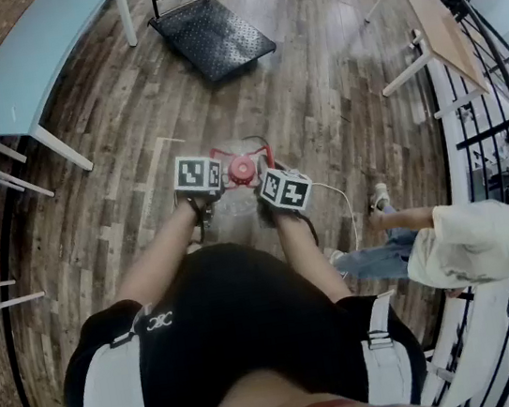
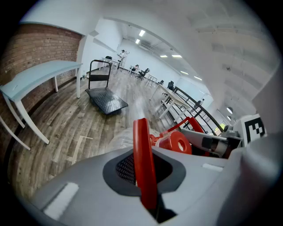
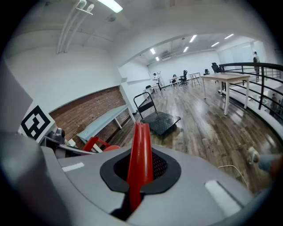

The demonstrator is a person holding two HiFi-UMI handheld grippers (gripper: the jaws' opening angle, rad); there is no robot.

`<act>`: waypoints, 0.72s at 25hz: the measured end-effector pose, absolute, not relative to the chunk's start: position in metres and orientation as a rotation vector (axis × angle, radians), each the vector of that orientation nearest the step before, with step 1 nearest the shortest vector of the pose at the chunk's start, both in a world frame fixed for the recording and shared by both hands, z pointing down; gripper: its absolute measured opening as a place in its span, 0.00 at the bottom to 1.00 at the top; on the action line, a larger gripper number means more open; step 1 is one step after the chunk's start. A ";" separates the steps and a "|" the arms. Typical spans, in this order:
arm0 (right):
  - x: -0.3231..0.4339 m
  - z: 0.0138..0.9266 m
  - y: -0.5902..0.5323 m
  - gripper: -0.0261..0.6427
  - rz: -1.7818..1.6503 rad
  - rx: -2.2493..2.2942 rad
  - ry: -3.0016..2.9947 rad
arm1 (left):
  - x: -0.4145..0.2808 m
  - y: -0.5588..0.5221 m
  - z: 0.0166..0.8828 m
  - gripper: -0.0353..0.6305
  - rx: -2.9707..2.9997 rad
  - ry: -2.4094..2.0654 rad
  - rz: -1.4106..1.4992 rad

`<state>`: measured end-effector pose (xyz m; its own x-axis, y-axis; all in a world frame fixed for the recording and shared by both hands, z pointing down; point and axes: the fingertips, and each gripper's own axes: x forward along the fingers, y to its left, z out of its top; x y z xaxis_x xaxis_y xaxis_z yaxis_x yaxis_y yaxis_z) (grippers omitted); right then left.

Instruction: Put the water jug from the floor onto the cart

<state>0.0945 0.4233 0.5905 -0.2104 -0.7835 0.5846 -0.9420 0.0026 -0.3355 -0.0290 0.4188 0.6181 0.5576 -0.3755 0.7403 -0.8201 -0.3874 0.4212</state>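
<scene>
Wooden floorboards (image 1: 331, 82) run ahead to the black flat-bed metal cart (image 1: 213, 35). Our left hand-held gripper (image 2: 144, 176) and right hand-held gripper (image 3: 138, 176) each pinch the red plastic handle (image 2: 141, 137) of the clear water jug (image 1: 234, 208) between them; we should carry it level, grips matched.

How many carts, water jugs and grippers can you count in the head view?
cart: 1
water jug: 1
grippers: 2, the left gripper and right gripper, each clamped on the jug's red handle
Total: 4
</scene>
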 end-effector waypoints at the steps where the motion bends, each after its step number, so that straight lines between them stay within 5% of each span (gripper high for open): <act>1: 0.093 0.591 0.424 0.06 1.004 1.808 -2.045 | -0.030 0.420 0.620 0.08 1.985 -0.961 0.702; 18: 0.065 0.593 0.429 0.06 1.026 1.817 -2.016 | -0.058 0.423 0.623 0.08 1.990 -0.933 0.678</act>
